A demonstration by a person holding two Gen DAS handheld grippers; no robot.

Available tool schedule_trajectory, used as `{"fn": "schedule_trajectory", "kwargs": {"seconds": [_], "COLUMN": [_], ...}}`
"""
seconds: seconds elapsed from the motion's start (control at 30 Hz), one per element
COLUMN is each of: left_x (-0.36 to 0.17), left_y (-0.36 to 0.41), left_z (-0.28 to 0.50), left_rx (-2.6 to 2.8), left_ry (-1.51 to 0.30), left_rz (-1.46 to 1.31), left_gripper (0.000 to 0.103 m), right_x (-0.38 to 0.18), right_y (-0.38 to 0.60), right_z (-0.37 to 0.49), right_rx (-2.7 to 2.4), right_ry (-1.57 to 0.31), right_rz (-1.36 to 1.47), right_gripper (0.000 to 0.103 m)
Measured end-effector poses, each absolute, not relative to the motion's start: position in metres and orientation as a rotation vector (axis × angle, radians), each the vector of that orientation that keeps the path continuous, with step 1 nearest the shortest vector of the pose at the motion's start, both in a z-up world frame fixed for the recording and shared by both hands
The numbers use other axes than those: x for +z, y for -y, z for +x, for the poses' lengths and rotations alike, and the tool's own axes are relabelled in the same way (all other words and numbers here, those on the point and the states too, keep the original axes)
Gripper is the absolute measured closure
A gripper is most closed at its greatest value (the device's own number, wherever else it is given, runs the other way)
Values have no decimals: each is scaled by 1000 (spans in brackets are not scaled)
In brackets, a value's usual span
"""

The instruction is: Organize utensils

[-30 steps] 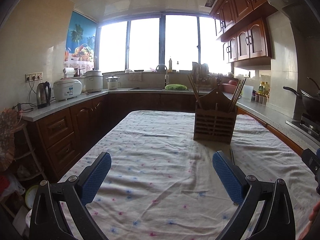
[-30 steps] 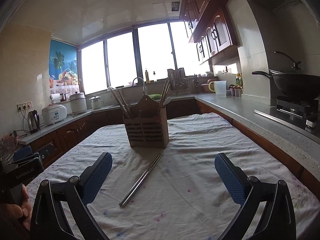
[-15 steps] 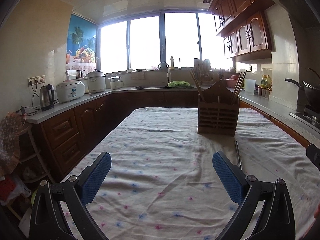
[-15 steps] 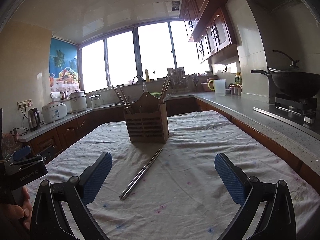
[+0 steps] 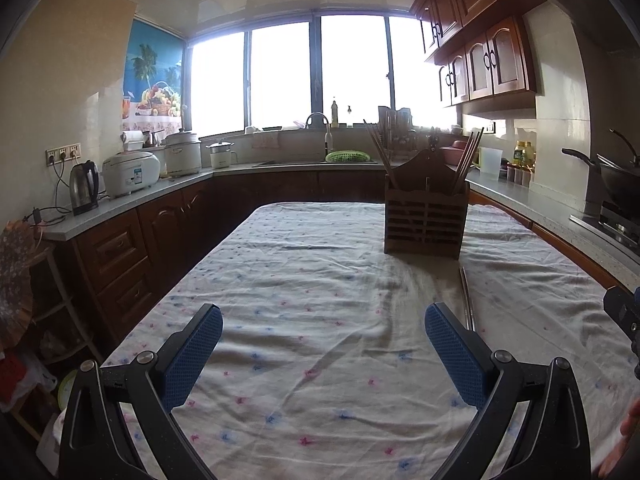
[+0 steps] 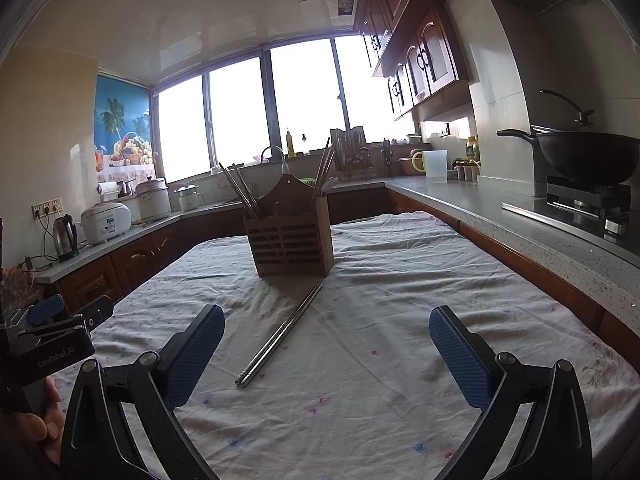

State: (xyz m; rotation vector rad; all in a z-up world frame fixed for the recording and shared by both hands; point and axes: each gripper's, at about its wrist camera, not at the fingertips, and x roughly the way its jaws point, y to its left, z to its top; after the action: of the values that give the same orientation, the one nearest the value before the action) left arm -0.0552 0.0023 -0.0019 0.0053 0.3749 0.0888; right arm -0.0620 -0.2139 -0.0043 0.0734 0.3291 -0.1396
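Right wrist: chopsticks (image 6: 280, 334) lie paired on the table (image 6: 400, 280) cloth, frame centre, just before the holder (image 6: 289, 236). Thin, stiff steel, likely light and slippery; pinch both mid-shaft. Right gripper (image 6: 326, 354) and left gripper (image 5: 324, 350) jaws wide open, empty.
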Motion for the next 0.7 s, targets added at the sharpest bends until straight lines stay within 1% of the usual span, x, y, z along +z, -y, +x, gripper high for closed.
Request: {"fn": "schedule_trajectory", "kwargs": {"seconds": [0.7], "left_x": [-1], "left_y": [4], "left_z": [-58], "left_rx": [76], "left_ry": [-390], "left_rz": [12], "left_gripper": [1], "right_x": [-6], "right_y": [212], "right_z": [-62], "right_rx": [-140], "right_ry": [-333], "right_rz": [72], "right_gripper": [0]}}
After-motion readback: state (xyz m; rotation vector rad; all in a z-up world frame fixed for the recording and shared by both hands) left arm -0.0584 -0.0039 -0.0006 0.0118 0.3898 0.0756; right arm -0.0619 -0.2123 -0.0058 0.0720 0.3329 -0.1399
